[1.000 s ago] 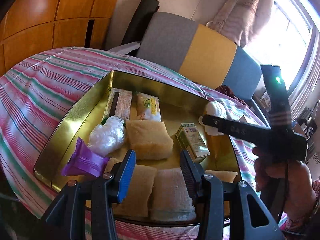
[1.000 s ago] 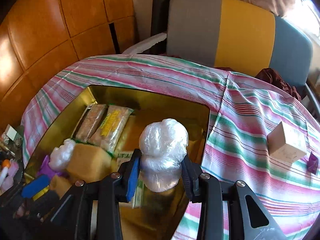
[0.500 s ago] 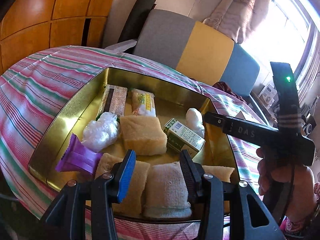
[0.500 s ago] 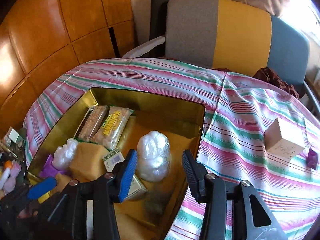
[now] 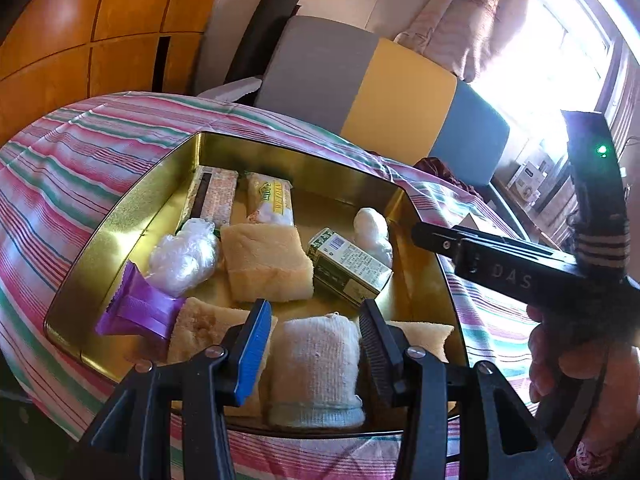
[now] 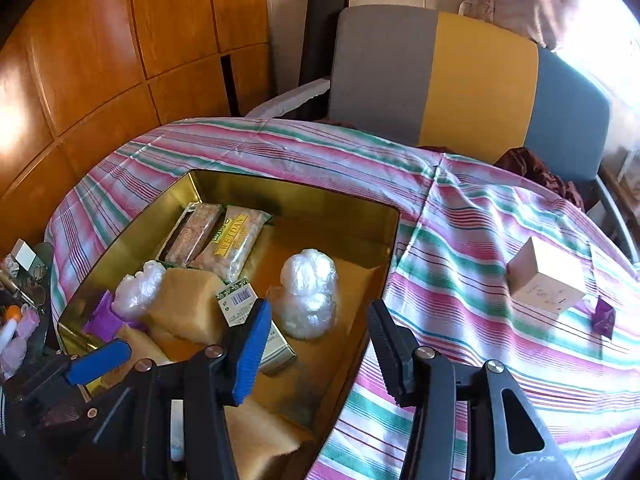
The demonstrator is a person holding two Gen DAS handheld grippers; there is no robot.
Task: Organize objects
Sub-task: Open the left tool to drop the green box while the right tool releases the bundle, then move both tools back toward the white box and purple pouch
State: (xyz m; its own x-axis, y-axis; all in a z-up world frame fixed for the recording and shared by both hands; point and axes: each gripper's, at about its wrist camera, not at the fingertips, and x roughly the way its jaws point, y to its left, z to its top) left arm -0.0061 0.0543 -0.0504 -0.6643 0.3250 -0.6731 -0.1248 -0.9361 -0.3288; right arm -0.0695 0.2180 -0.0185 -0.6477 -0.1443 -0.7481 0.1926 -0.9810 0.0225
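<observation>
A gold tin tray (image 5: 120, 220) on the striped tablecloth holds two wrapped snack bars, yellow sponges, a green-and-white carton (image 5: 348, 268), a purple wrapper (image 5: 136, 308) and two clear plastic bundles. One plastic bundle (image 6: 308, 292) lies free on the tray floor, just beyond my right gripper (image 6: 320, 344). Its jaws are opening and nothing is between them. My left gripper (image 5: 316, 340) hovers open over the tray's near edge. A white rolled cloth (image 5: 316, 368) lies in the tray below the gap between its fingers. The right gripper (image 5: 420, 234) shows side-on at the tray's right corner.
A small beige box (image 6: 548, 280) and a purple sachet (image 6: 604, 316) lie on the tablecloth (image 6: 460, 240) to the right of the tray. A grey, yellow and blue chair back (image 6: 460, 76) stands behind the table. Small clutter (image 6: 20, 280) sits off the left edge.
My right gripper let go of the plastic bundle, which now rests in the tray, and drew back with its jaws widening. The left gripper stayed over the near edge.
</observation>
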